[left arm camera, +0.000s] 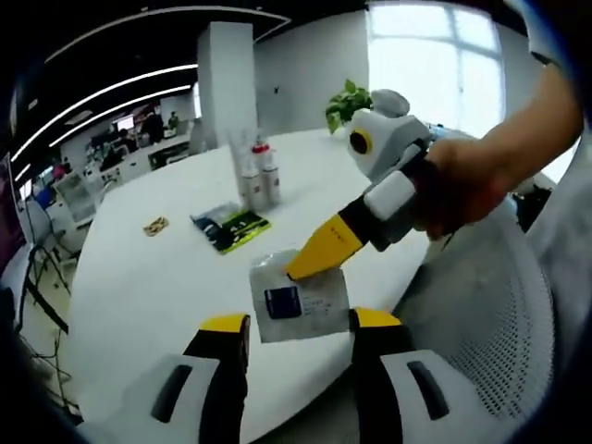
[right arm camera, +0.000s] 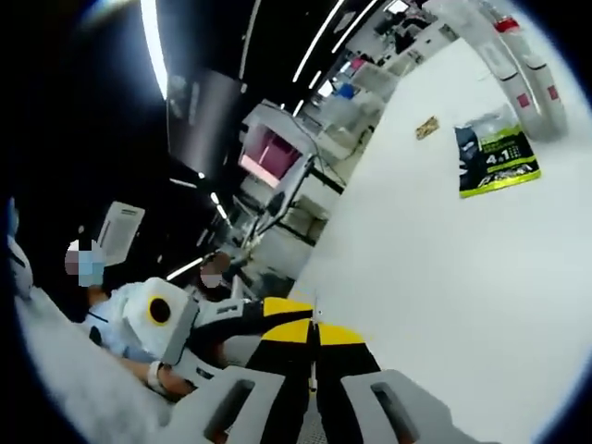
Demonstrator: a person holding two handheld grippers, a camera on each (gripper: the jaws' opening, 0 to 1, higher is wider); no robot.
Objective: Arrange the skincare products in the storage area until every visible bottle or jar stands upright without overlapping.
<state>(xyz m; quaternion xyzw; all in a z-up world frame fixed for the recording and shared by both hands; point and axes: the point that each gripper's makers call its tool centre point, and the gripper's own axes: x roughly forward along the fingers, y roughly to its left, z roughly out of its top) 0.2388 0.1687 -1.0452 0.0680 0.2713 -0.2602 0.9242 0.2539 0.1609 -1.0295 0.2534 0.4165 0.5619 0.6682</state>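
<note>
Just ahead of left tongs [left arm camera: 298, 326]: sachet [left arm camera: 298, 298]

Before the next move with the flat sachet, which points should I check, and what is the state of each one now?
1. Right gripper shut on the flat clear sachet with a dark blue square: ok.
2. Left gripper open, jaws either side of the sachet: ok.
3. Sachet upright: not ok.
4. Two white bottles with red caps upright on the white round table: ok.
5. Black and green packet lies flat: not ok.
</note>
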